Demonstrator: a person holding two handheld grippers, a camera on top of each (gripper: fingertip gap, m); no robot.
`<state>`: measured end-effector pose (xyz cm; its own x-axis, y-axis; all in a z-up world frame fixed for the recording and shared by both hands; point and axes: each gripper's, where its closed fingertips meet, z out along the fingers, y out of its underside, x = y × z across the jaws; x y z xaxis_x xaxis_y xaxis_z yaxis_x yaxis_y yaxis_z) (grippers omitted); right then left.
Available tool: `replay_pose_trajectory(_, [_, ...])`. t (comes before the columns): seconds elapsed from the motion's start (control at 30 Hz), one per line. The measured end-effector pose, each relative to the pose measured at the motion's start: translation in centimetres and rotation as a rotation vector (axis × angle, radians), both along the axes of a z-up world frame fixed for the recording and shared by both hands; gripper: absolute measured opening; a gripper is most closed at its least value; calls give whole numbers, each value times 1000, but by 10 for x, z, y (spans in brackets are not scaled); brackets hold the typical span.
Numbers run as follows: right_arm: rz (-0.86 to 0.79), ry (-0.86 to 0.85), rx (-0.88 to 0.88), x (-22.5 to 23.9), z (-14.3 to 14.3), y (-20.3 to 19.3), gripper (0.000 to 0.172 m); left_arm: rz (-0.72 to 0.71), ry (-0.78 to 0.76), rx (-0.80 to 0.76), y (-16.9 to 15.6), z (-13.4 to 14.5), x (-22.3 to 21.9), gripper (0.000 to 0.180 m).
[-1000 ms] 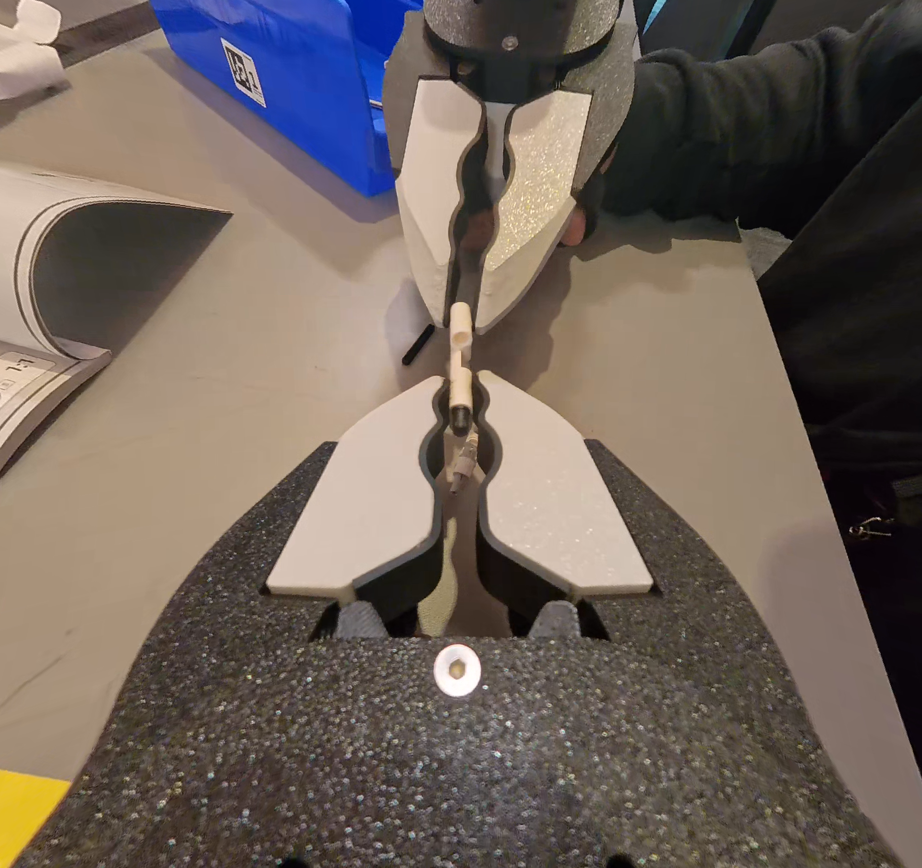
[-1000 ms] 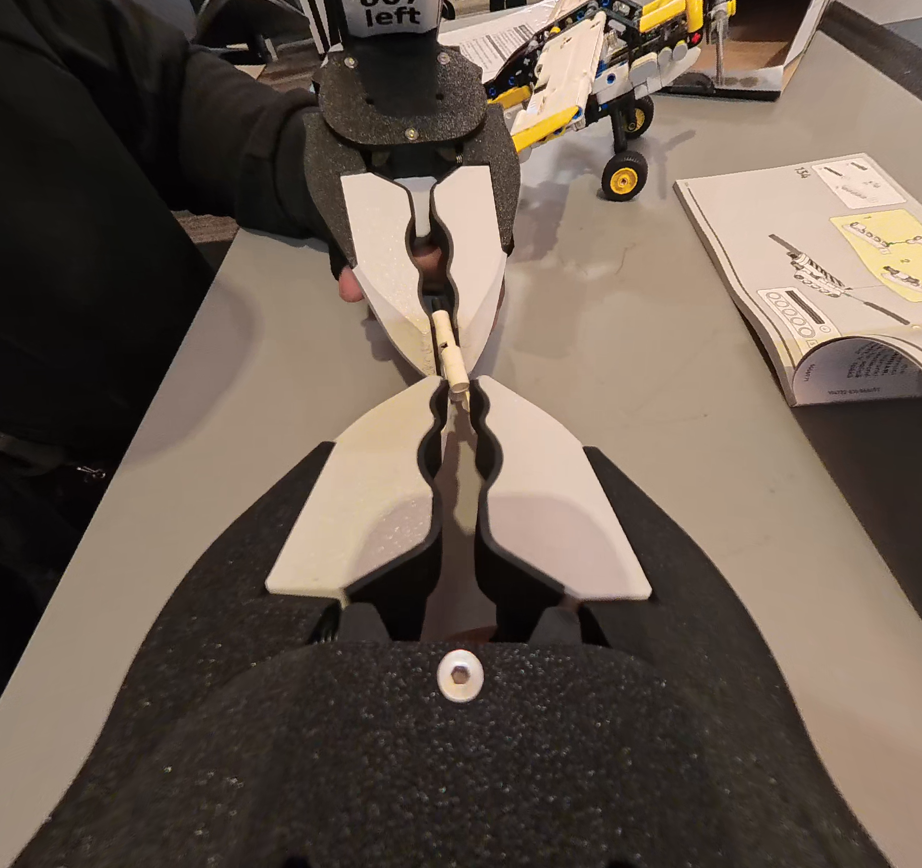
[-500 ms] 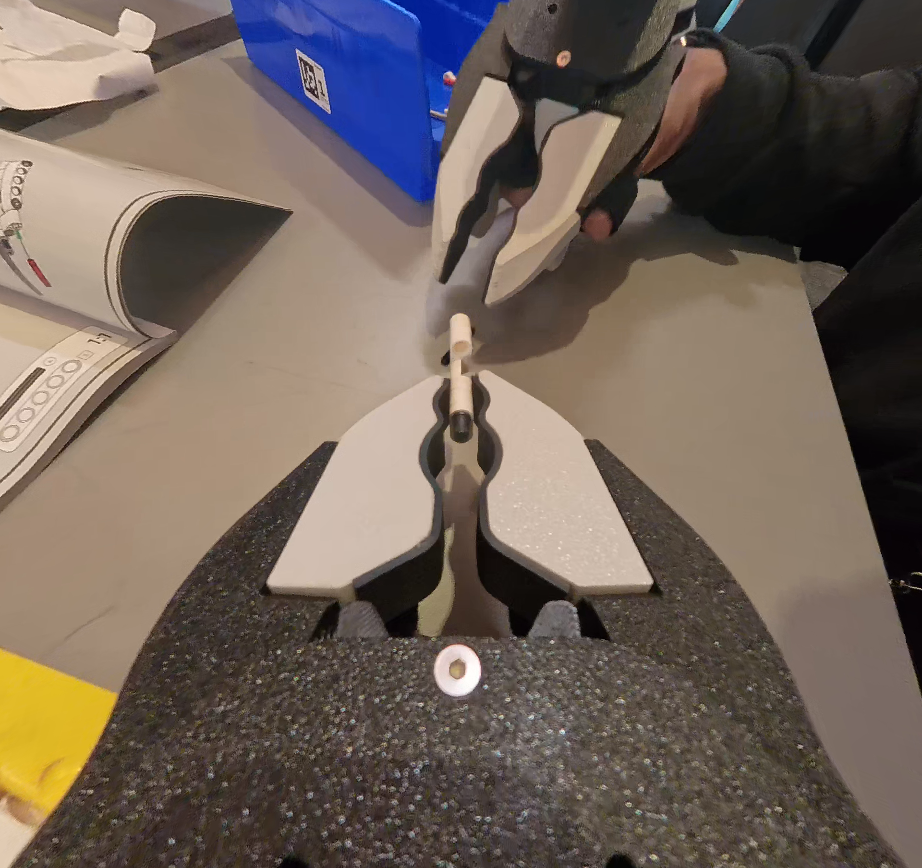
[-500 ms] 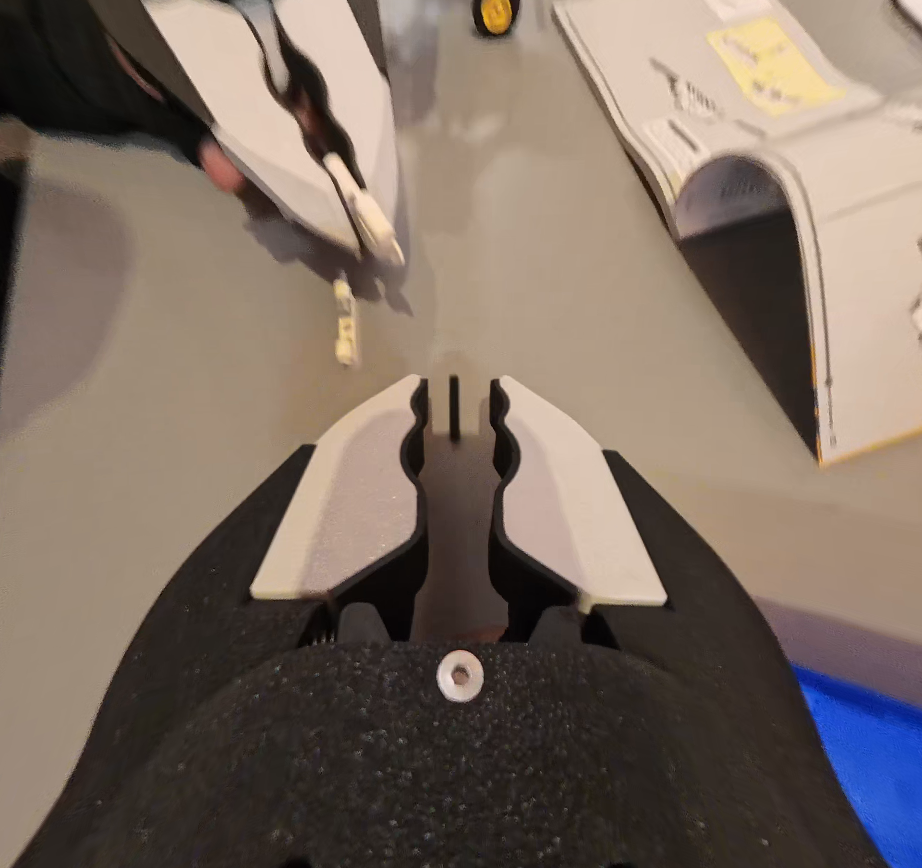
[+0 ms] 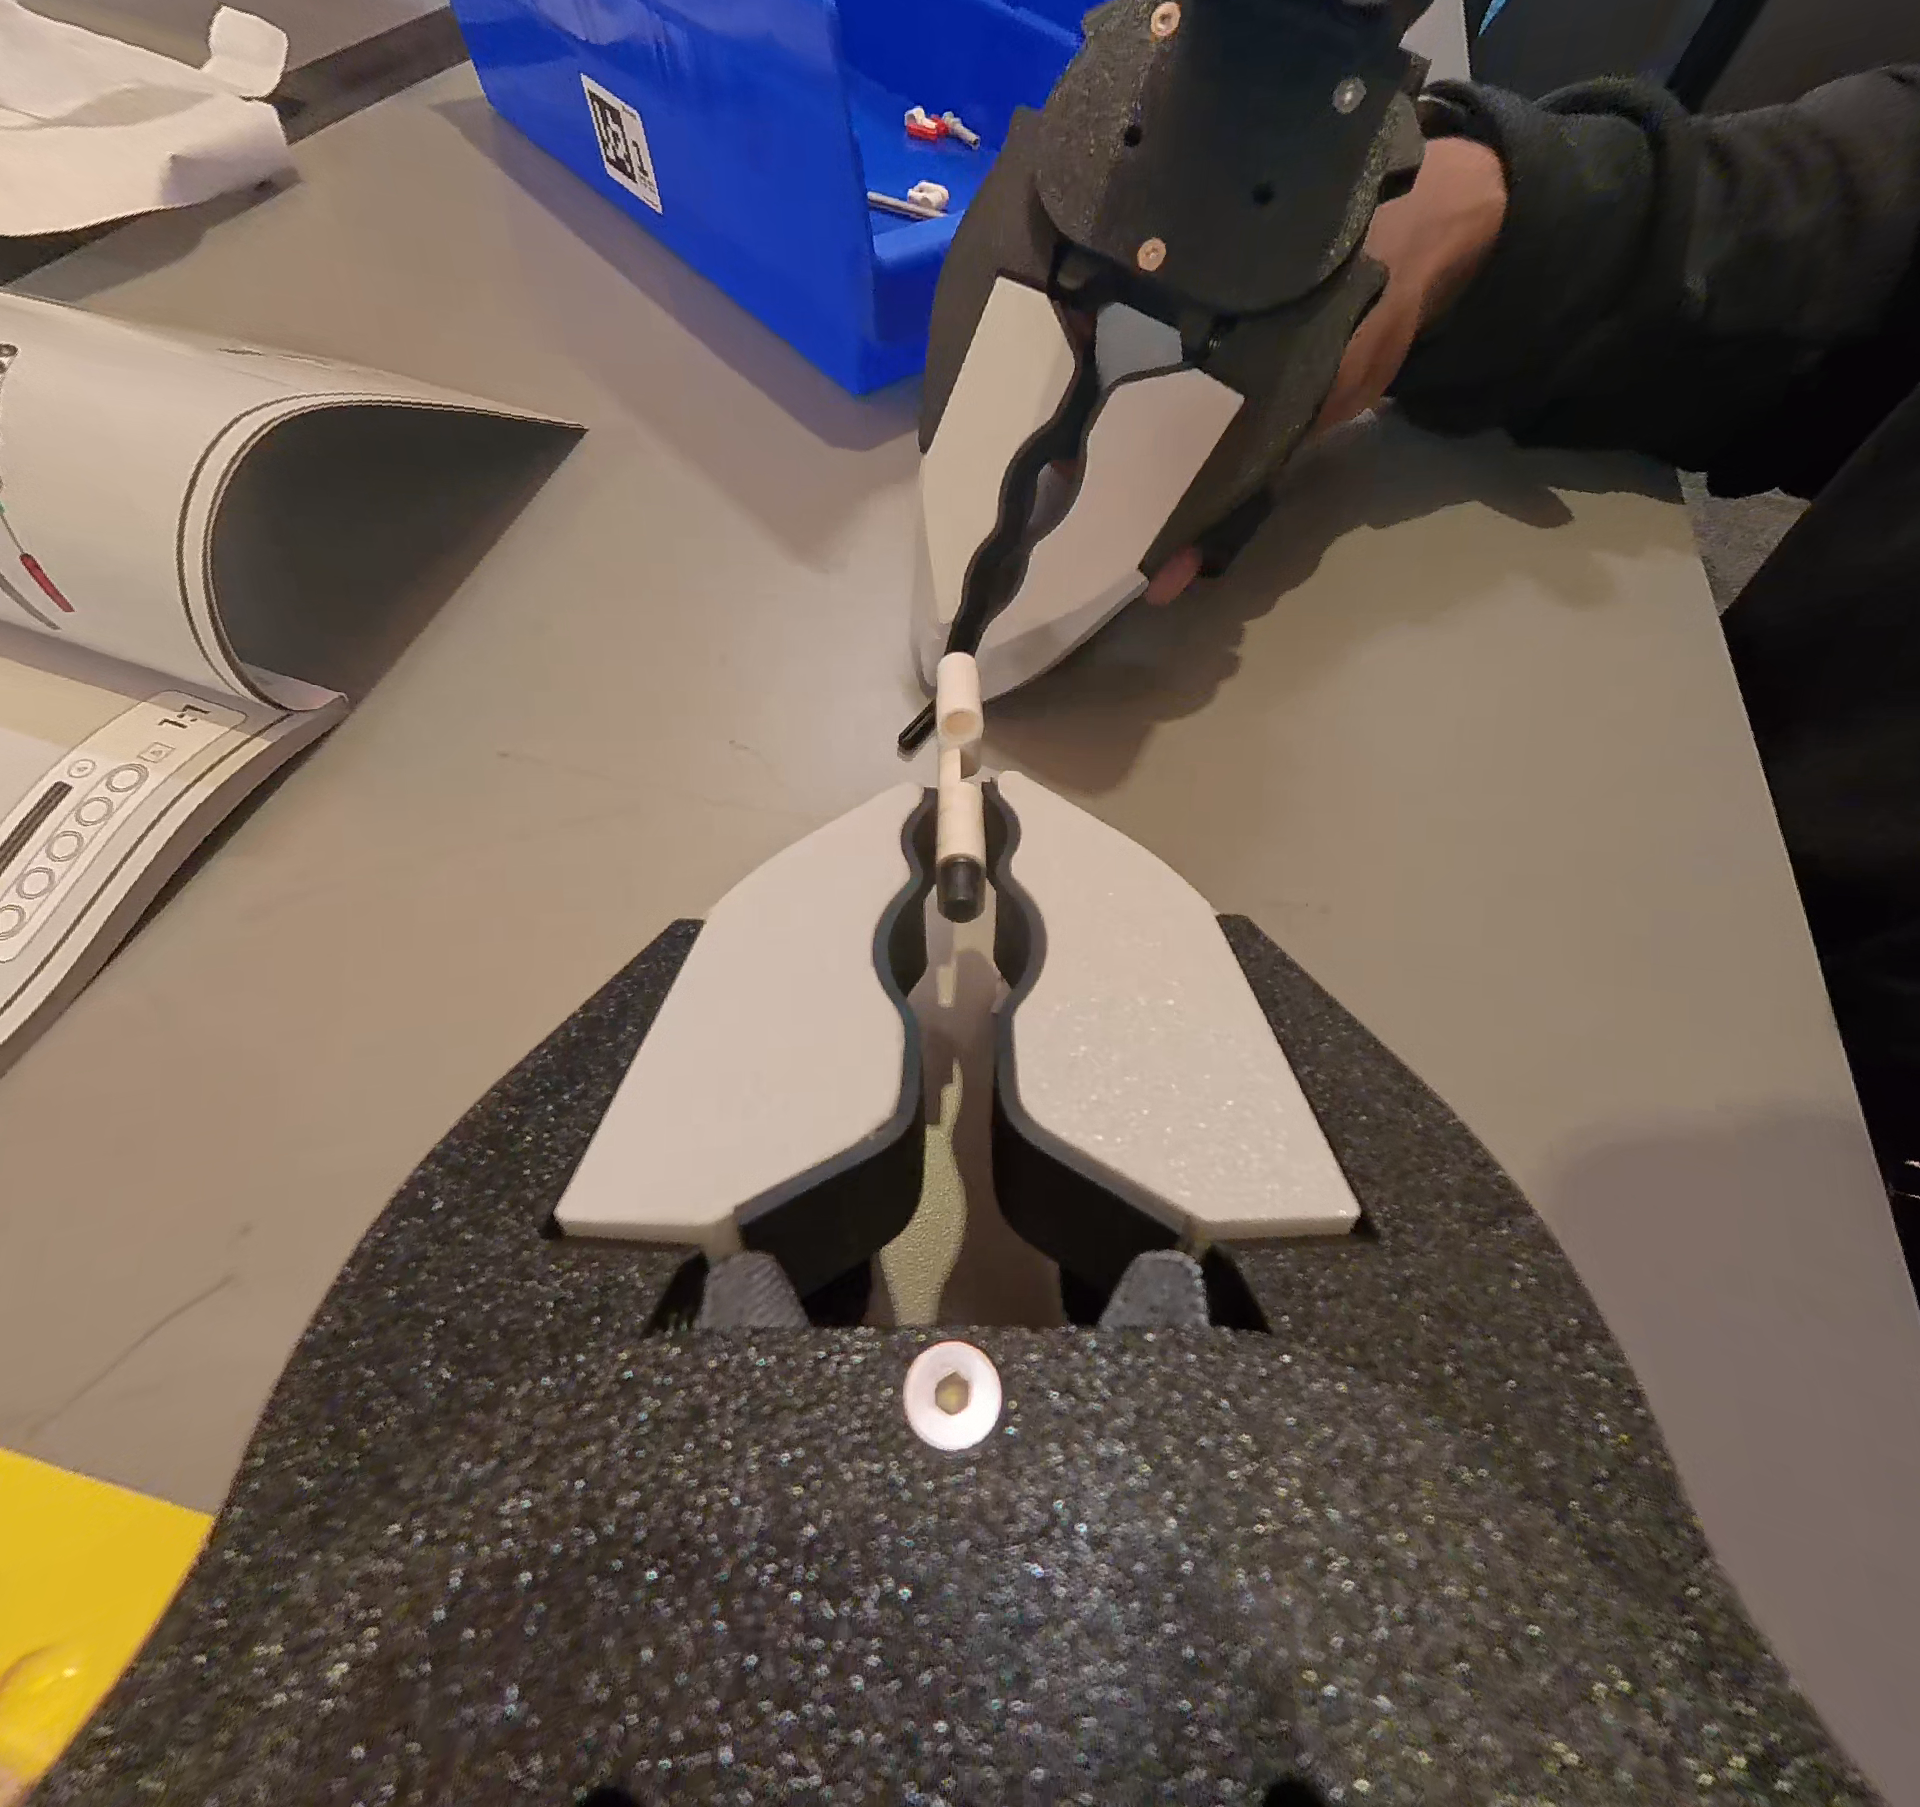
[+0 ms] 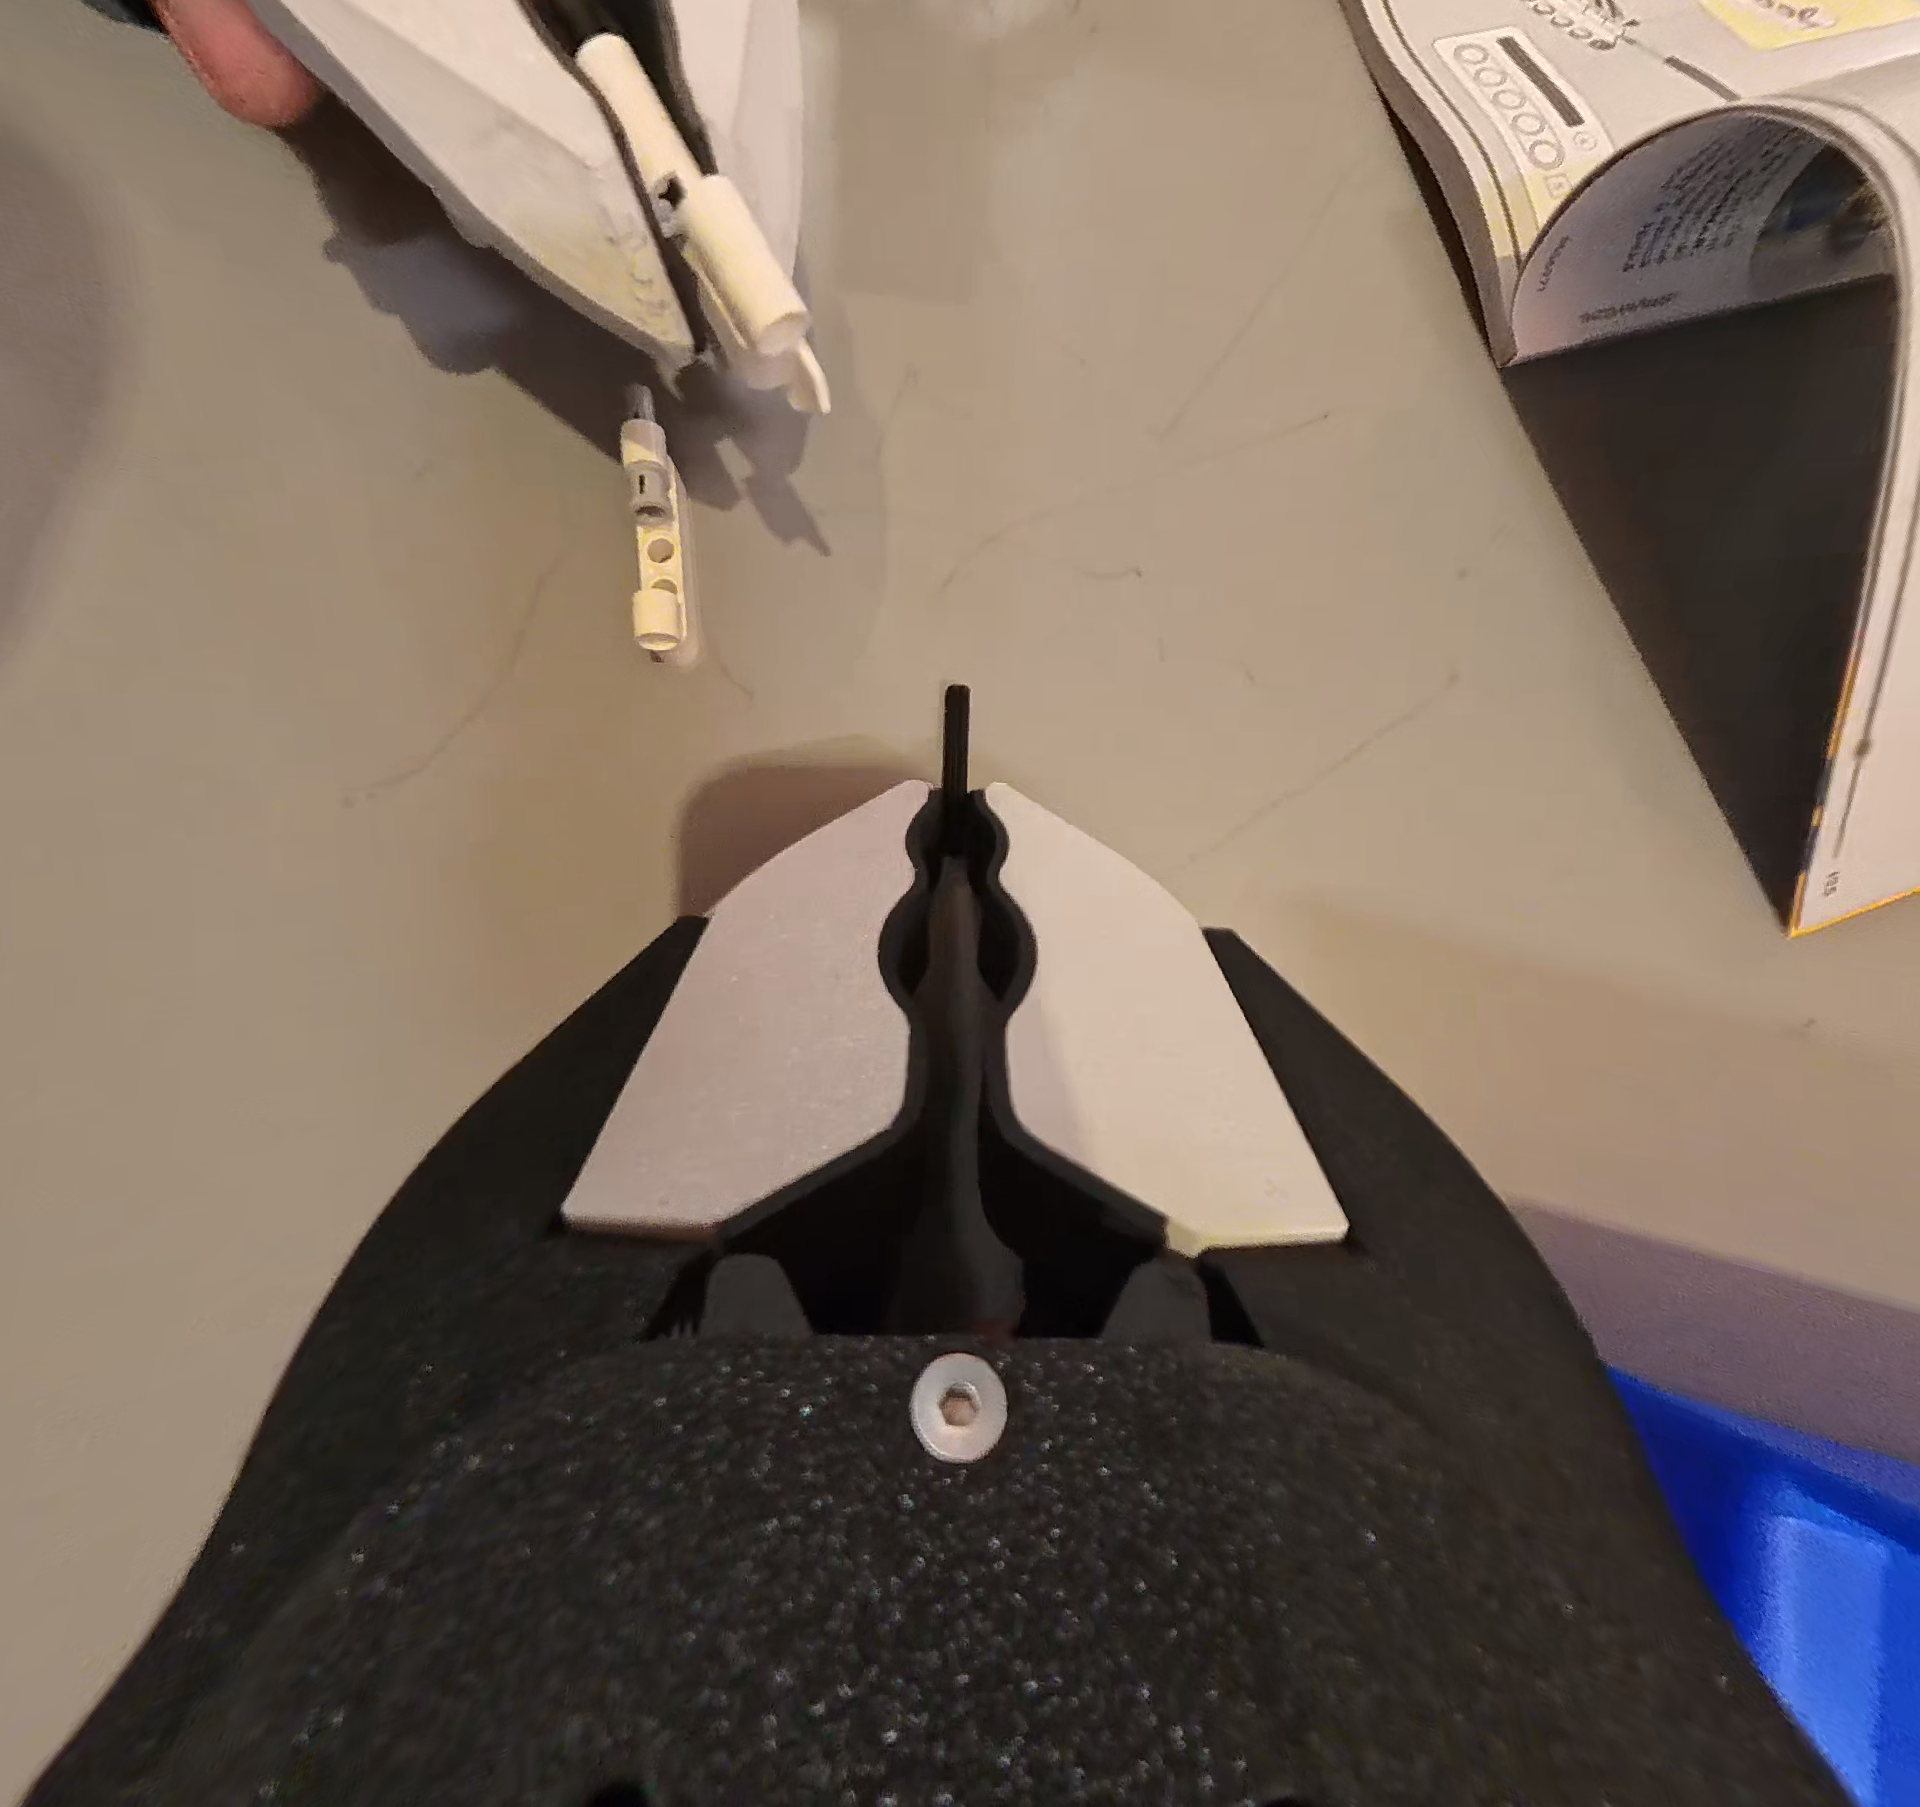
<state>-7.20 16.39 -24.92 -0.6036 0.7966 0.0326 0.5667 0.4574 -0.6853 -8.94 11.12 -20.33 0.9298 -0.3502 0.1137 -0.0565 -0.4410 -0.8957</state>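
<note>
Right wrist view: thin black axle (image 6: 954,749) clamped between closed jaws, tip protruding.

the left gripper (image 5: 958,801) pinches a white connector piece (image 5: 958,781) with a black pin end. just ahead, the right gripper (image 5: 951,651) tips down onto a thin black axle (image 5: 916,727) on the grey table (image 5: 520,614); a blue bin (image 5: 727,95) stands beyond, an open booklet (image 5: 156,531) to the left.

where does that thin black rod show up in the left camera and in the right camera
Left wrist view: thin black rod lies on the table just left of centre, at the far gripper's tips, behind the white connector piece.
Right wrist view: it pokes out between this gripper's fingers, centre.
Shared landmark: open instruction booklet.
</note>
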Motion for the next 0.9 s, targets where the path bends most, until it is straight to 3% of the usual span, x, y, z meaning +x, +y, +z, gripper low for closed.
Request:
replay_pose_trajectory(0.3, [149, 301, 54, -6, 29, -16, 3, -37, -32, -26, -3, -2, 4, 8])
replay_pose_trajectory(0.57, [251, 589, 261, -3, 55, -28, 3, -66, -115, -63, -6, -2, 6, 8])
replay_pose_trajectory(0.9, [268, 625, 329, -1, 55, -34, 4, -114, -132, -72, -9, -2, 12, 8])
